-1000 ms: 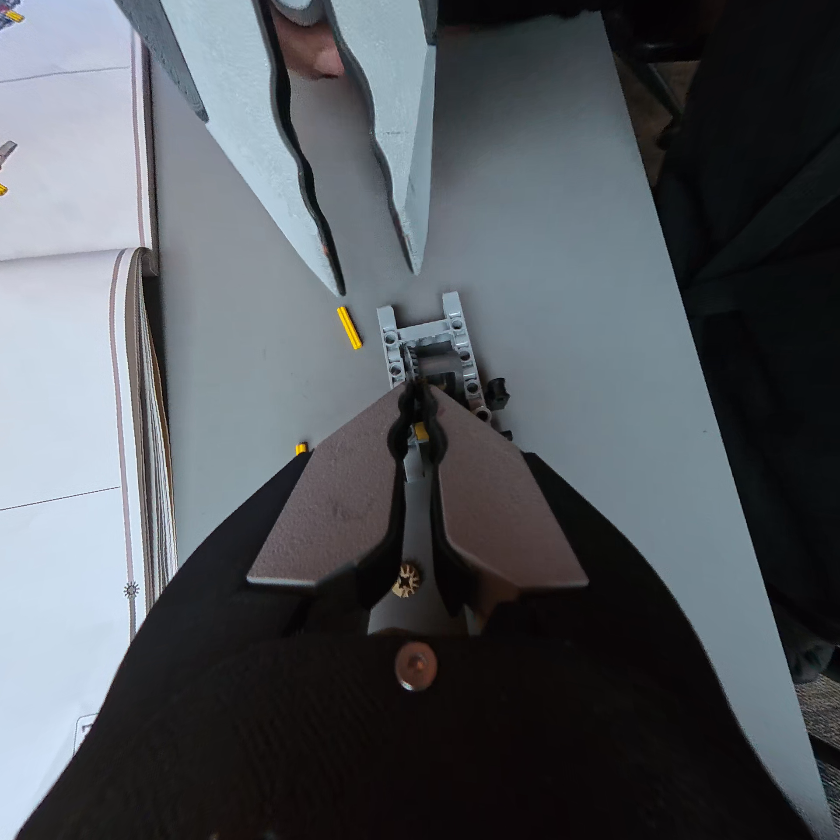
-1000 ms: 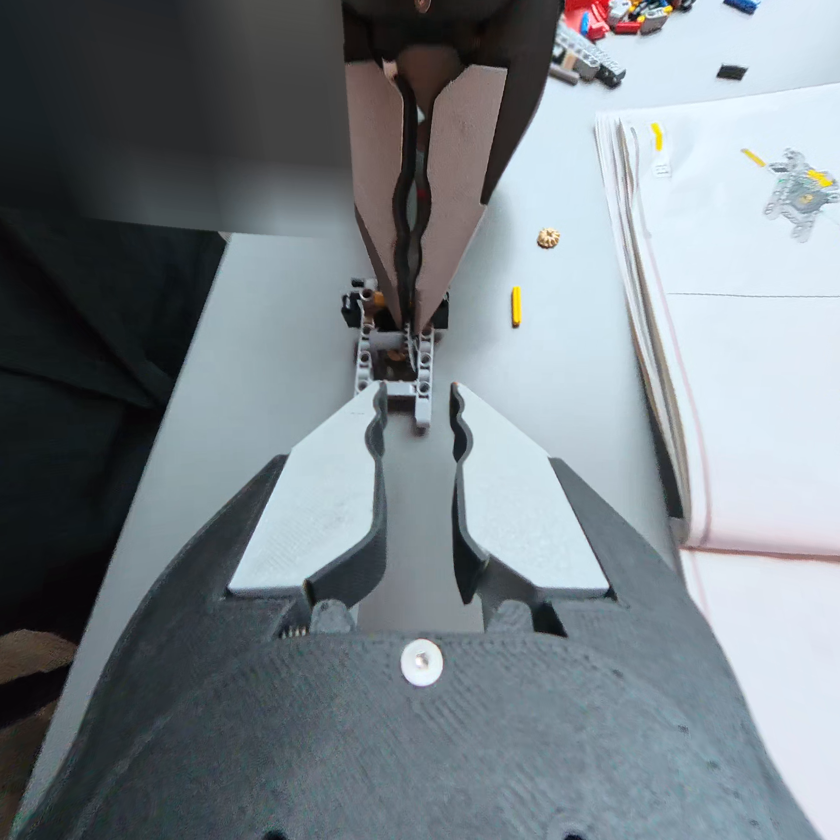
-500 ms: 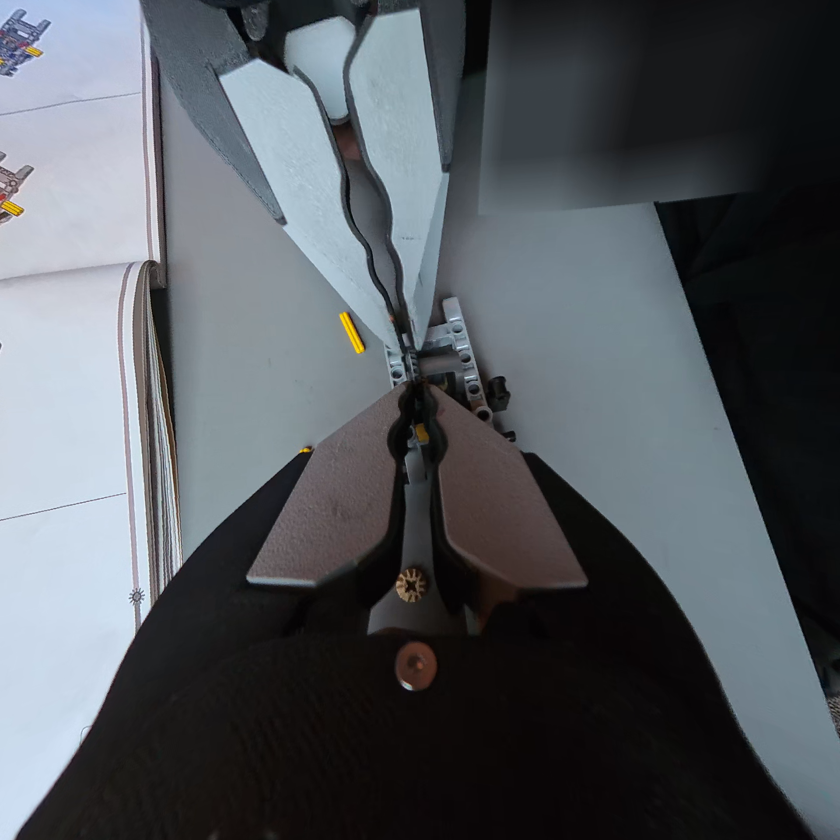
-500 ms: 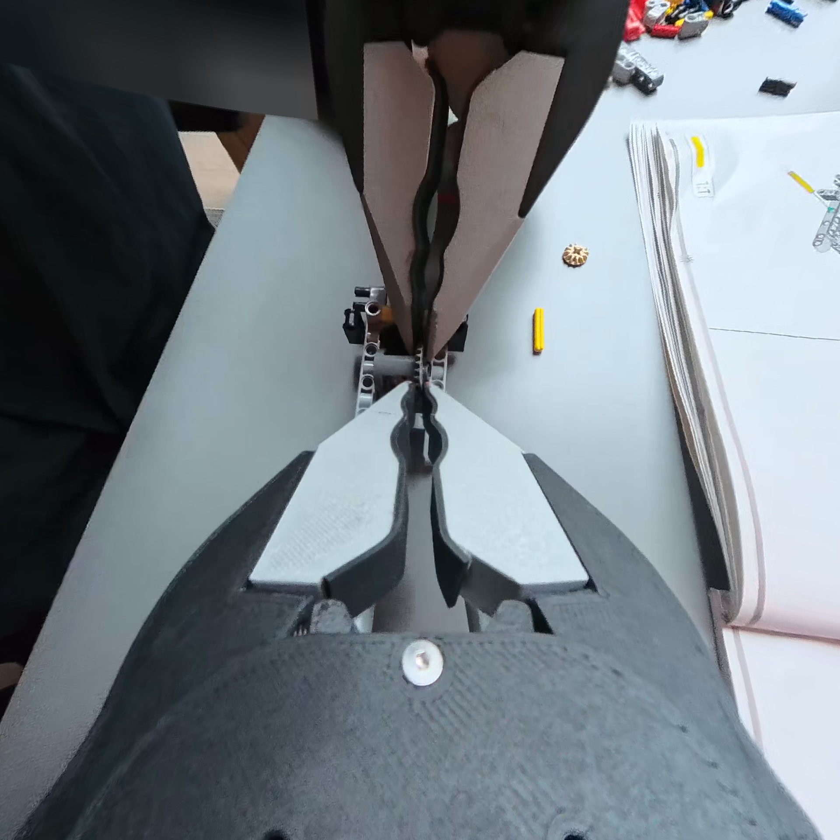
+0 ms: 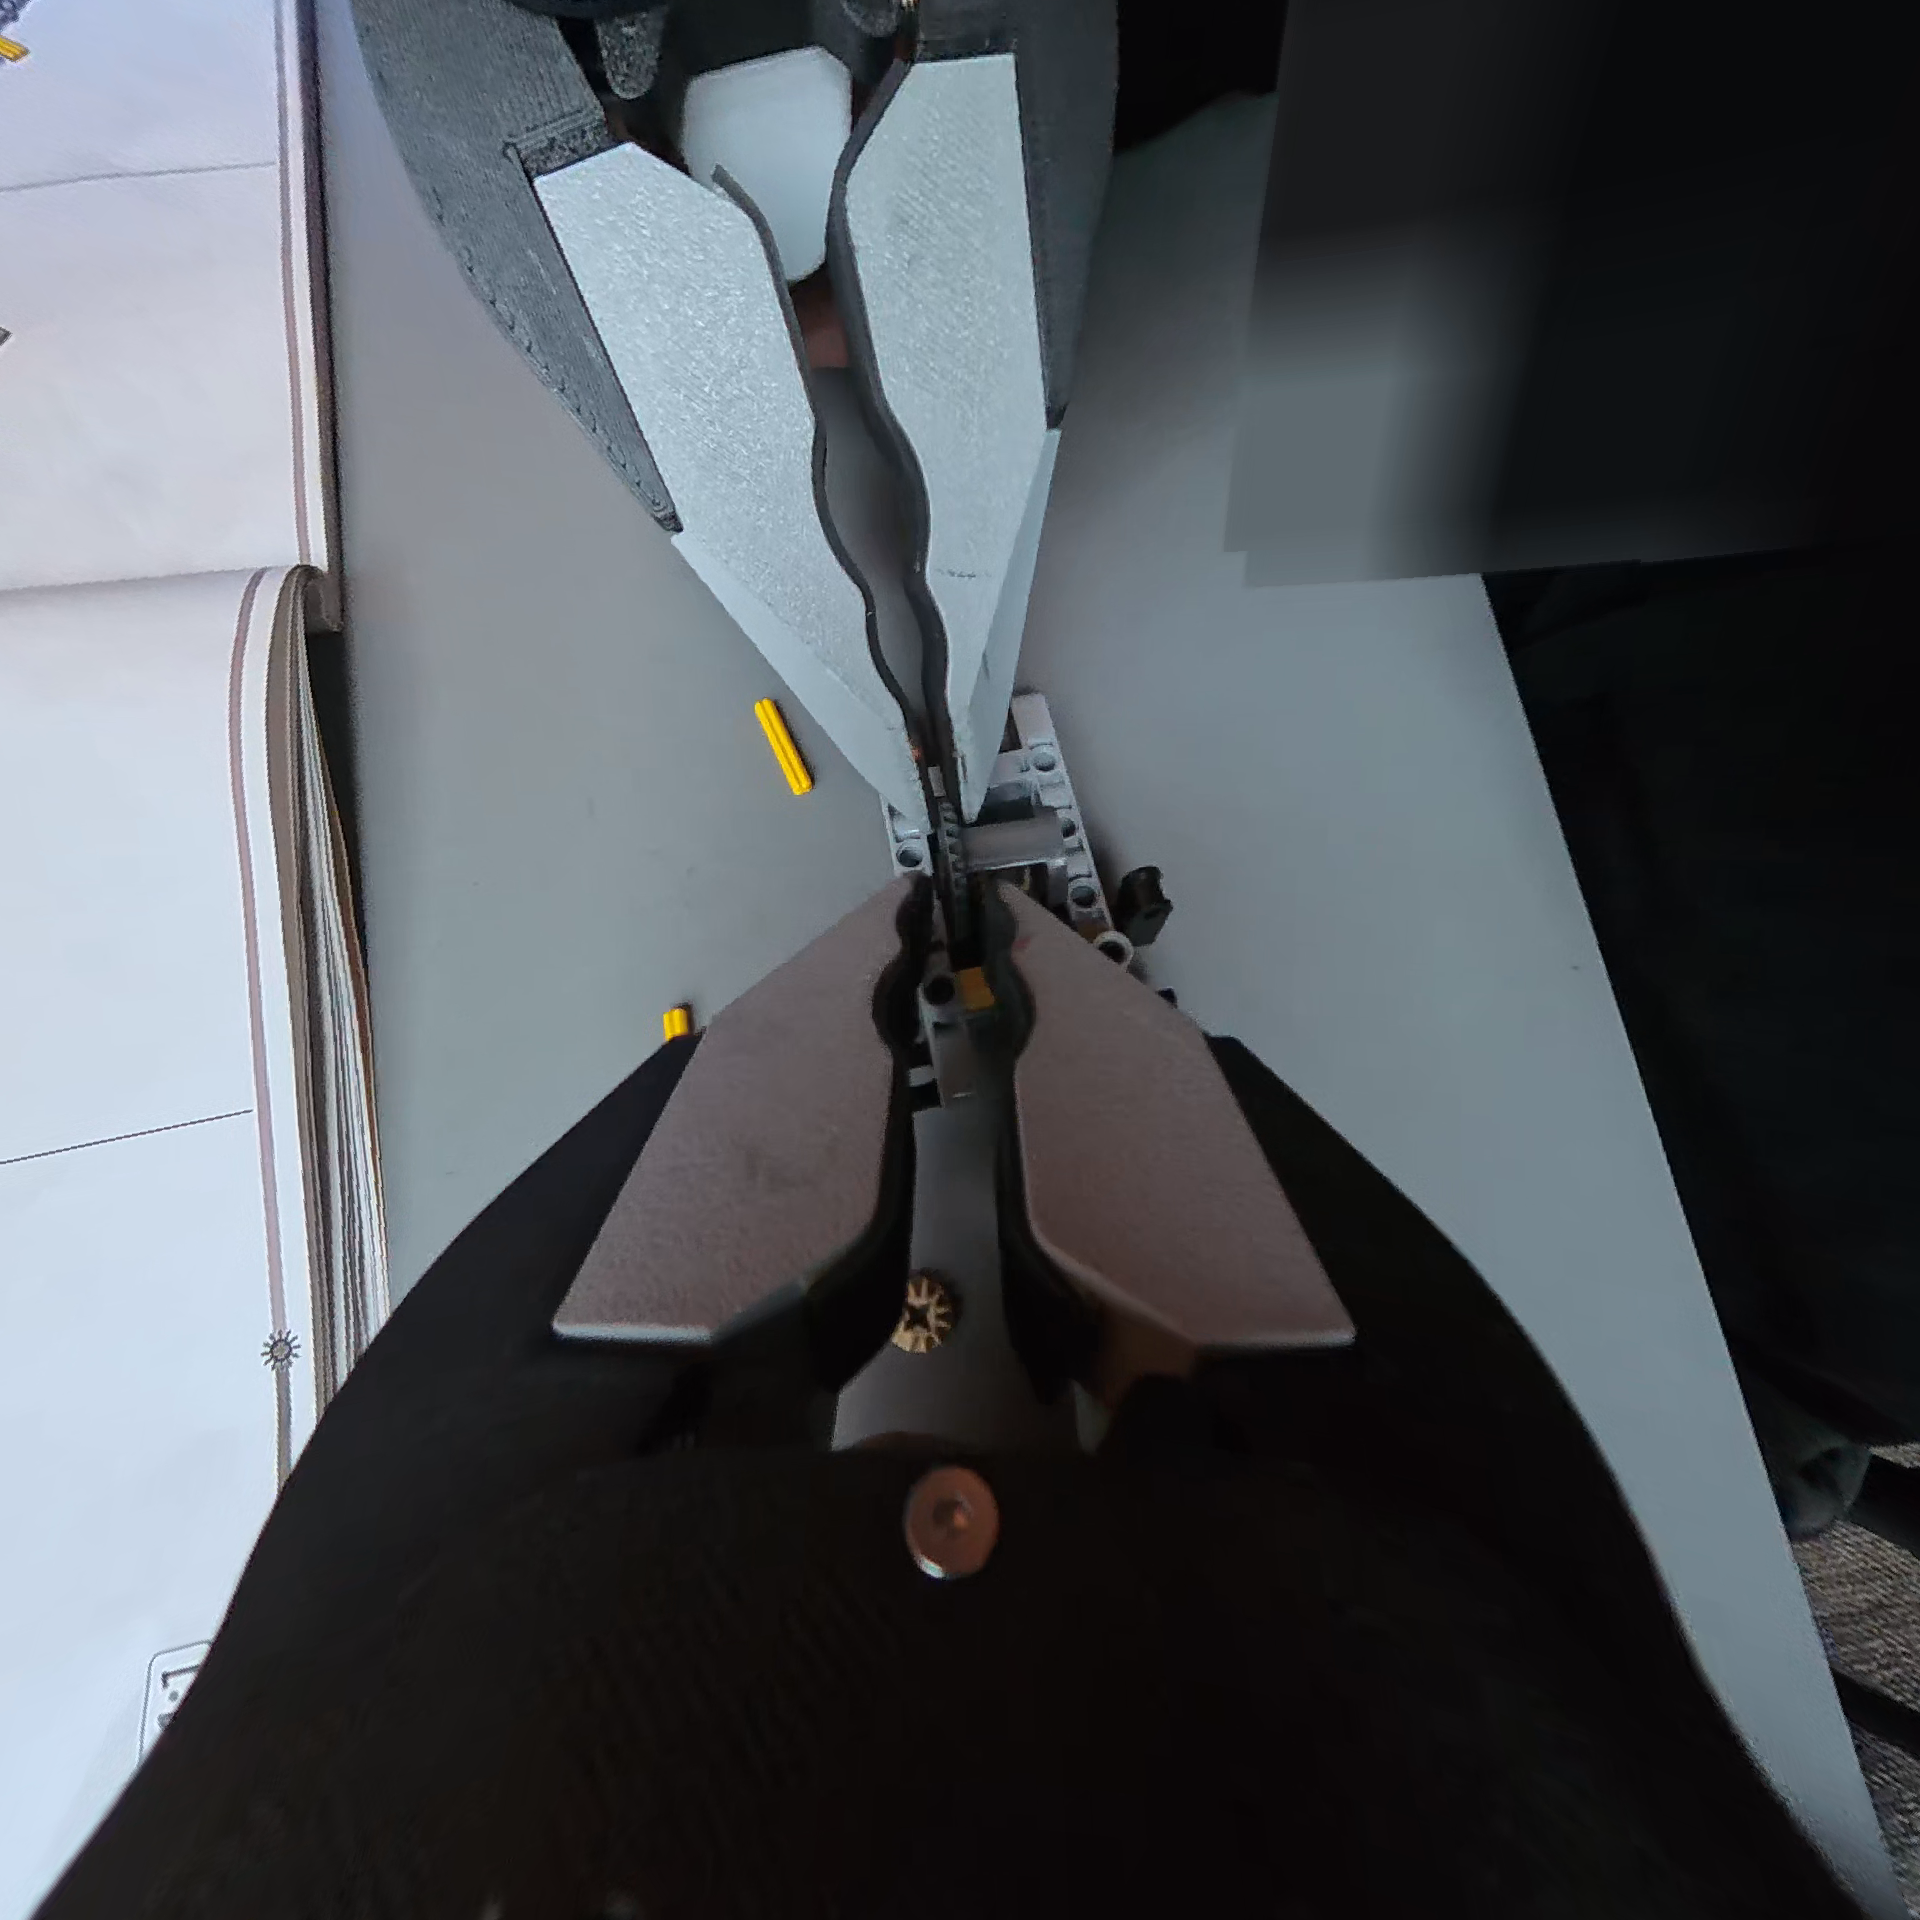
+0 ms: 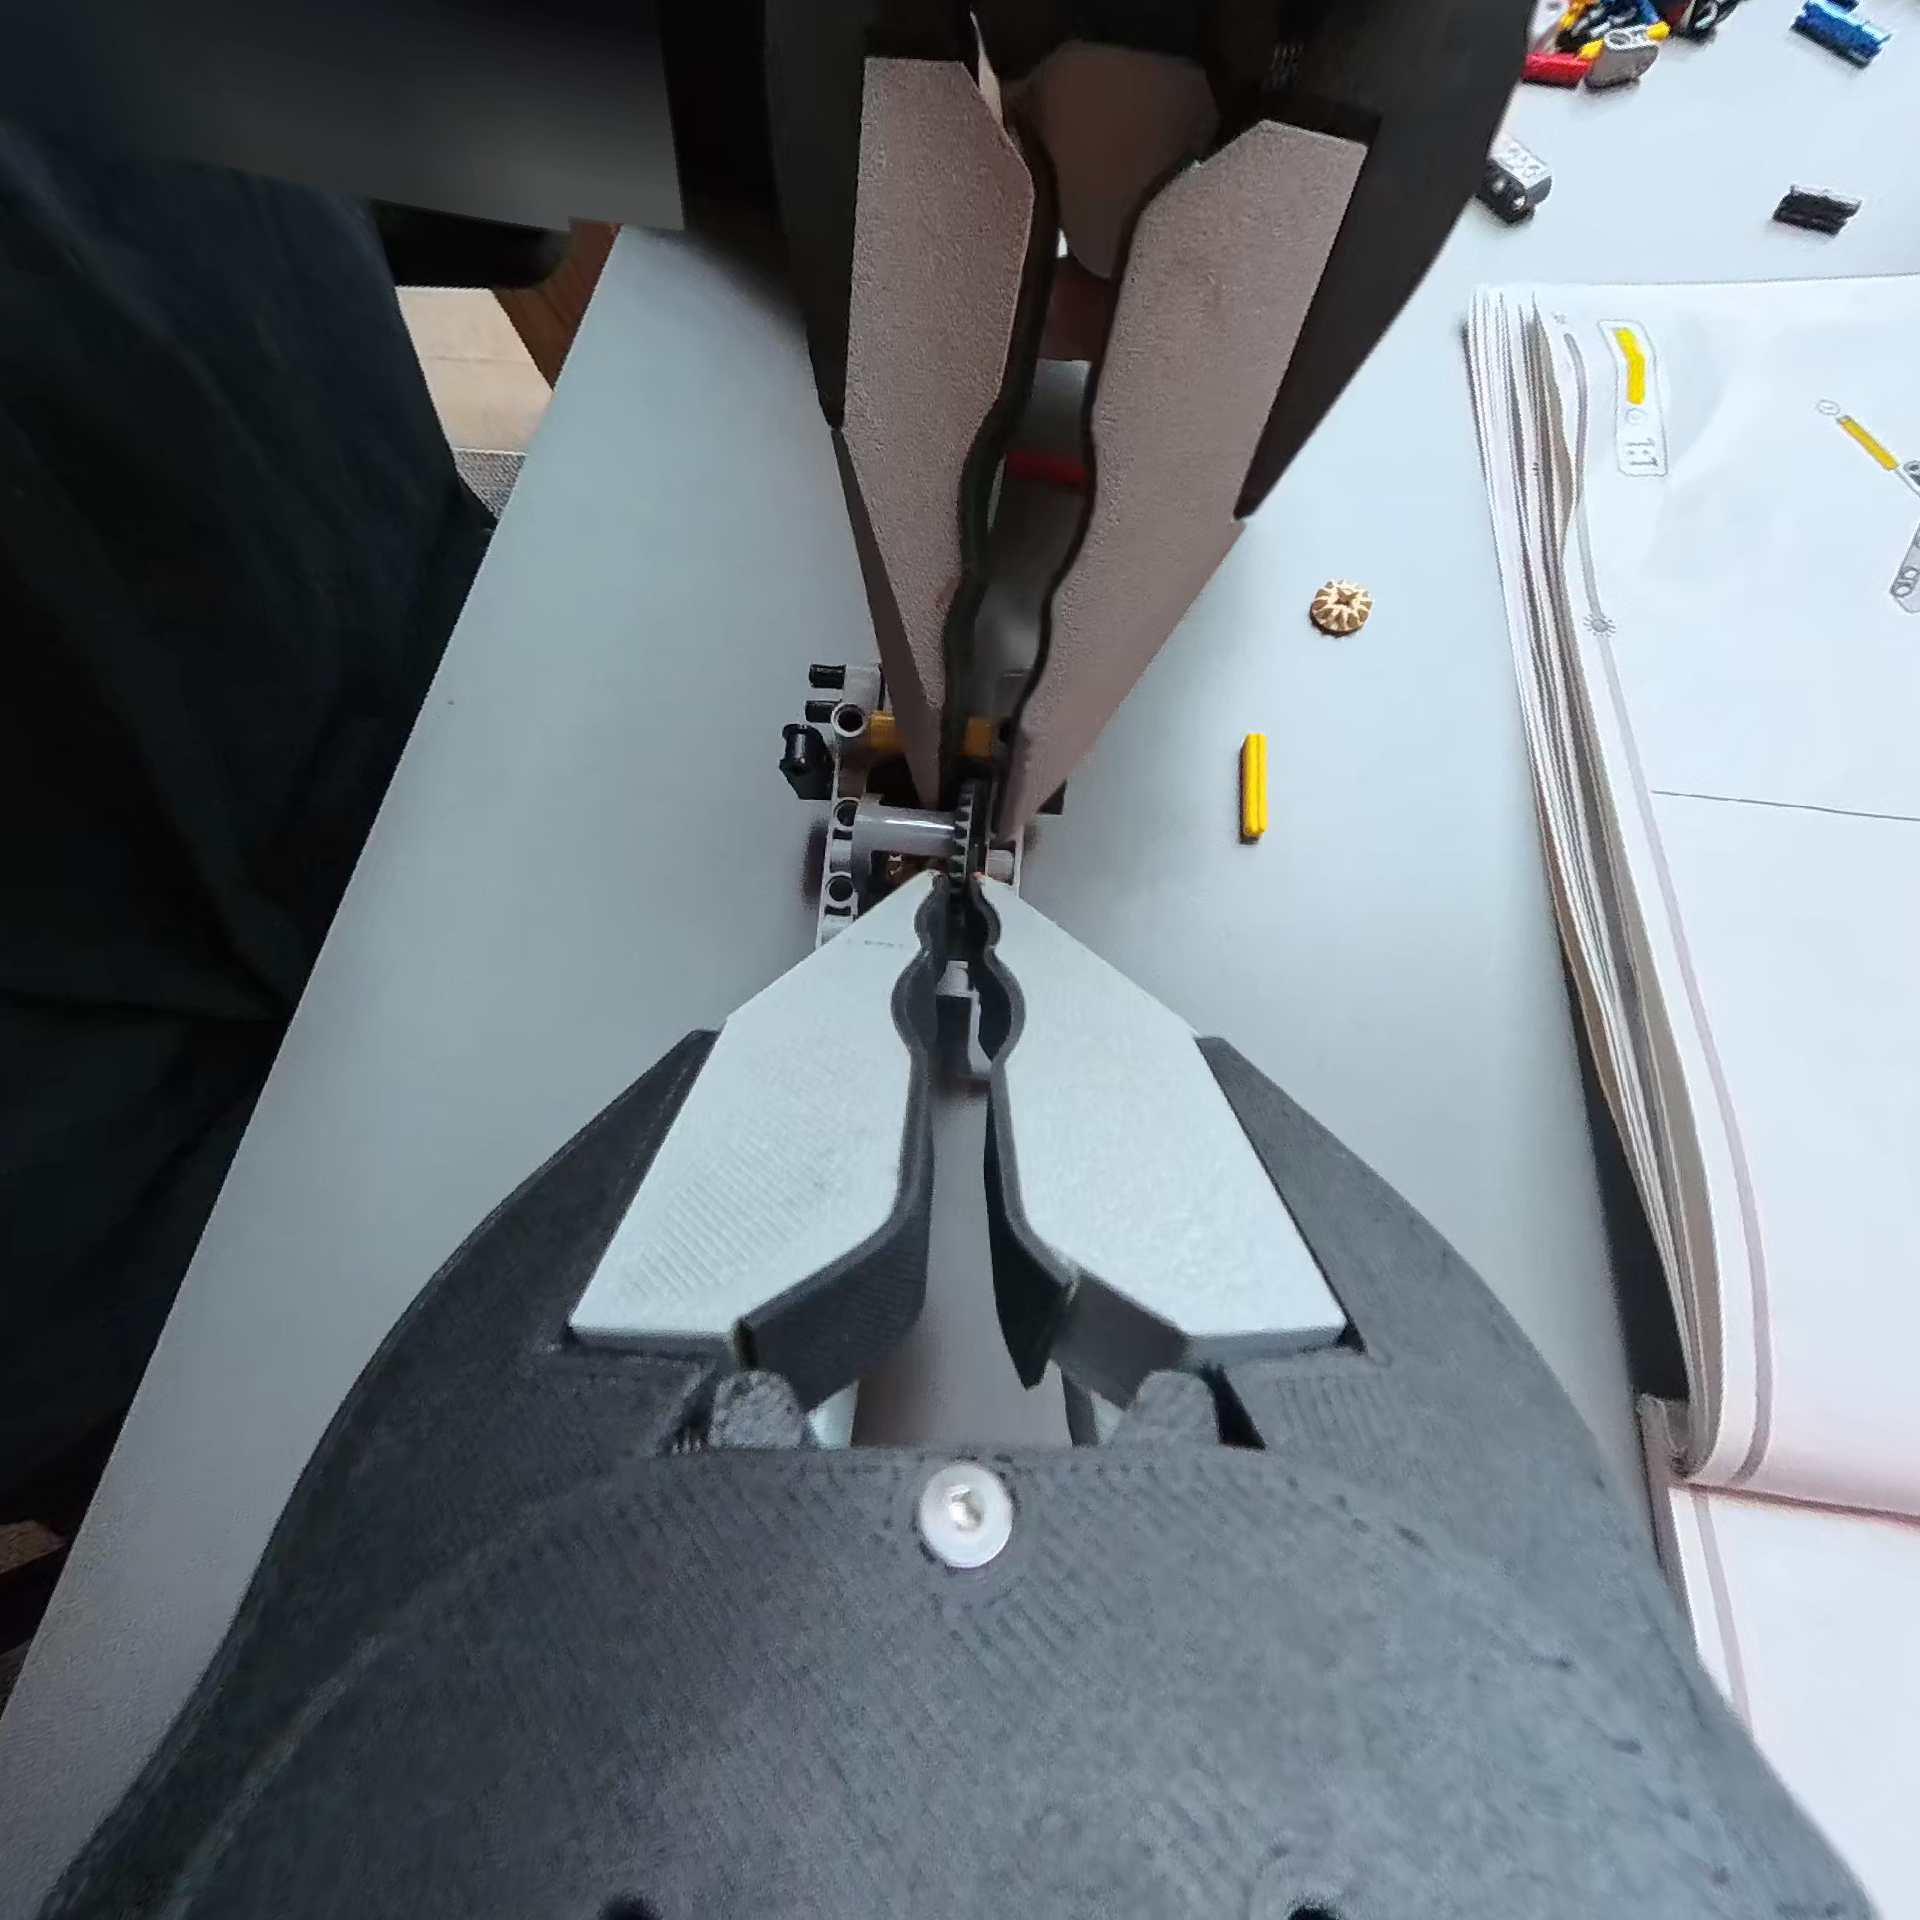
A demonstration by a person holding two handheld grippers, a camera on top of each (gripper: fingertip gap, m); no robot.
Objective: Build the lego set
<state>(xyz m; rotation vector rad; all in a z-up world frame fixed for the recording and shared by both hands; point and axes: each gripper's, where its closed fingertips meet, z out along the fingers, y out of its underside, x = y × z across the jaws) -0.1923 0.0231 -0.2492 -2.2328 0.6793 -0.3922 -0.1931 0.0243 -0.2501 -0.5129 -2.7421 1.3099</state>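
A grey lego frame (image 5: pixel 1039 821) with a black gear (image 6: pixel 966 821) and a grey sleeve (image 6: pixel 902 828) sits on the grey table (image 5: pixel 582 883), between the two grippers. My left gripper (image 5: pixel 951 906), with brown fingers, is shut on the near end of the frame, where a yellow bit shows. My right gripper (image 6: pixel 961 896), with light grey fingers, is shut on the opposite end, by the gear. The two sets of tips almost meet. Each gripper also shows in the other's view, the right one (image 5: pixel 940 795) and the left one (image 6: pixel 961 769). The fingers hide most of the frame (image 6: pixel 836 868).
A yellow axle (image 5: pixel 781 746) (image 6: pixel 1255 784) and a tan gear (image 5: pixel 925 1317) (image 6: pixel 1341 606) lie loose on the table. A small yellow piece (image 5: pixel 676 1022) lies by my left finger. An open instruction booklet (image 5: pixel 125 831) (image 6: pixel 1766 831) lies alongside. Loose bricks (image 6: pixel 1621 52) lie far off.
My right gripper has moved in towards the frame and gone from open to shut on its end. My left gripper has stayed shut on the frame.
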